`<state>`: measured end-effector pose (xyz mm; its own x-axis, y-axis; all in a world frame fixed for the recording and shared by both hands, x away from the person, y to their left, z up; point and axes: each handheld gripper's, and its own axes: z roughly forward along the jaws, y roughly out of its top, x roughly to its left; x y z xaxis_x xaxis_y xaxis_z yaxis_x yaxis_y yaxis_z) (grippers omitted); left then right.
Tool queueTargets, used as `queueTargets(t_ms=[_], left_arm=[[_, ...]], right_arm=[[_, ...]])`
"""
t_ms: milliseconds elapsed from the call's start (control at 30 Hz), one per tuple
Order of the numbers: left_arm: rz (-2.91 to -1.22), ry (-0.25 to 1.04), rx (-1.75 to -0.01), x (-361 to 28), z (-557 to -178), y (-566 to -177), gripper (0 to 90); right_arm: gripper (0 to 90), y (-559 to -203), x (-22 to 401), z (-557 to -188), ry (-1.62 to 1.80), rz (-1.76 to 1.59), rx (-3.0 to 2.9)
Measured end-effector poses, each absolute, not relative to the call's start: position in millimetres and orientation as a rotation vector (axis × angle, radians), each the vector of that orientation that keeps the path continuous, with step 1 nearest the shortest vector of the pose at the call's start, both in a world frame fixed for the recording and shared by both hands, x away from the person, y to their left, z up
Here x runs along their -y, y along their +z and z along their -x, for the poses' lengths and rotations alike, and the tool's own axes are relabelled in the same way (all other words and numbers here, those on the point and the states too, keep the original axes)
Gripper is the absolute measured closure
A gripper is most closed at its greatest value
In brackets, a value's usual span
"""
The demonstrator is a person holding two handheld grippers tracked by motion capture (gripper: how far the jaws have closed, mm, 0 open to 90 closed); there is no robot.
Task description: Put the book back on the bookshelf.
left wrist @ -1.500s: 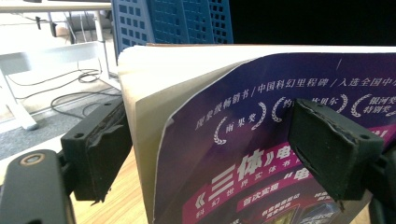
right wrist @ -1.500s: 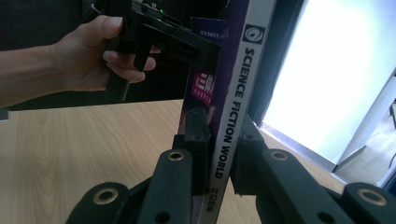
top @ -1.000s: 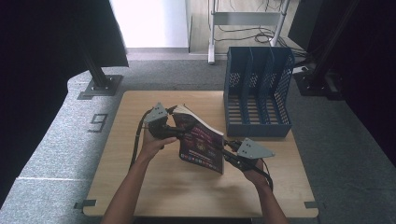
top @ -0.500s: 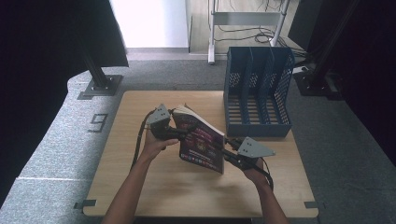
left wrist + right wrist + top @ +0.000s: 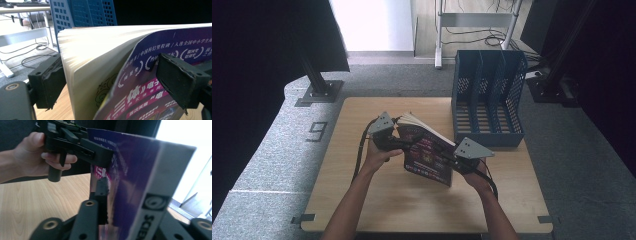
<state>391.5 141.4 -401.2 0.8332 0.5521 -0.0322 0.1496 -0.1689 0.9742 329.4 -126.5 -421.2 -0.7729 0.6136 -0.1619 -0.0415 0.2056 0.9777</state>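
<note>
Book (image 5: 428, 154) gripped both ends; blue file rack (image 5: 487, 95) compartments empty.

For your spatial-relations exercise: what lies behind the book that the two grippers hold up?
Behind the book stands the blue file holder at the table's far right. Its slots look empty in the high view, though its lower front is hidden by the book in the left gripper view.

A pale wood worktop (image 5: 377, 200) stands on grey speckled carpet (image 5: 277, 150), with a dark "9" marked on the floor (image 5: 317, 131) at nine o'clock. Black curtains hang at ten o'clock (image 5: 267, 45) and at two o'clock (image 5: 607, 65), each beside a black stand foot (image 5: 318, 91). At twelve o'clock bright daylight falls through a white opening (image 5: 374, 25); just beside it a white metal frame (image 5: 477, 20) stands over loose cables (image 5: 484, 40) on a wood floor.
</note>
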Motion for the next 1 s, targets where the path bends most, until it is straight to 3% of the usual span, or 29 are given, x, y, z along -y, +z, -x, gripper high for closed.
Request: queueTargets(t_ms=[1000], left_arm=[[-1.772, 0.432, -0.709, -165.9, -369.4, -429.9, 14.2]], right_arm=[[80.5, -423.0, 127.5, -333.9, 1.631, -0.658, -1.92]])
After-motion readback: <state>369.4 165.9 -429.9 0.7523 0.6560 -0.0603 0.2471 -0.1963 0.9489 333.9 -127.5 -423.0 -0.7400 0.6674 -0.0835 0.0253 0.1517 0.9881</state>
